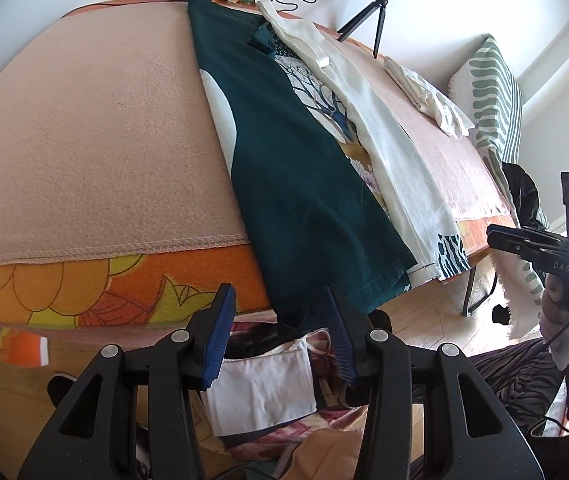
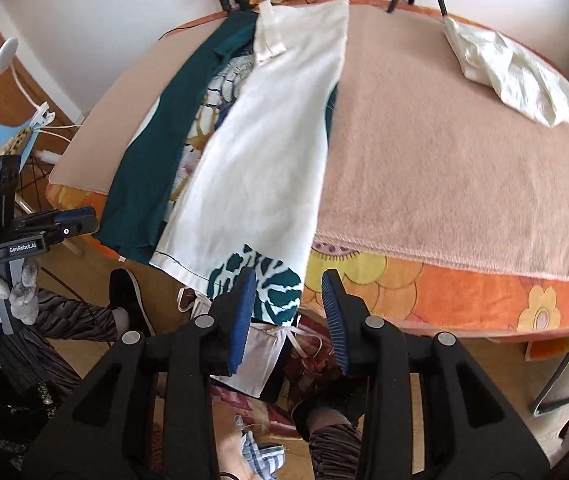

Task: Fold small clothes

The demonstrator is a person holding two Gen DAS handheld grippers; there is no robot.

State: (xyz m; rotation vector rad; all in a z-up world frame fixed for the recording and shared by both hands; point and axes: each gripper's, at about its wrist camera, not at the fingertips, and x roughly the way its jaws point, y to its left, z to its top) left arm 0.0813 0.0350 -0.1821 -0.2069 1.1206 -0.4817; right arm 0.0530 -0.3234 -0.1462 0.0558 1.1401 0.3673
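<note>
The left gripper (image 1: 280, 300) is standing part-open and gripping nothing, the shirt's (image 1: 296, 184) green hem hanging just ahead of its right pad. The right gripper (image 2: 290, 286) is also gaping part-way, empty; the shirt's white panel (image 2: 260, 160) is lying ahead, its patterned corner beside the left pad.

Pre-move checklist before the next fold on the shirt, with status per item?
1. Left gripper jaws open, nothing held: ok.
2. Right gripper jaws open, nothing held: ok.
3. Shirt side panels folded in lengthwise: ok.
4. Shirt fully on the table: not ok, its hem hangs over the near edge.
5. Folded white cloth apart from the shirt: ok.
6. Shirt's underside lying smooth: cannot tell.
</note>
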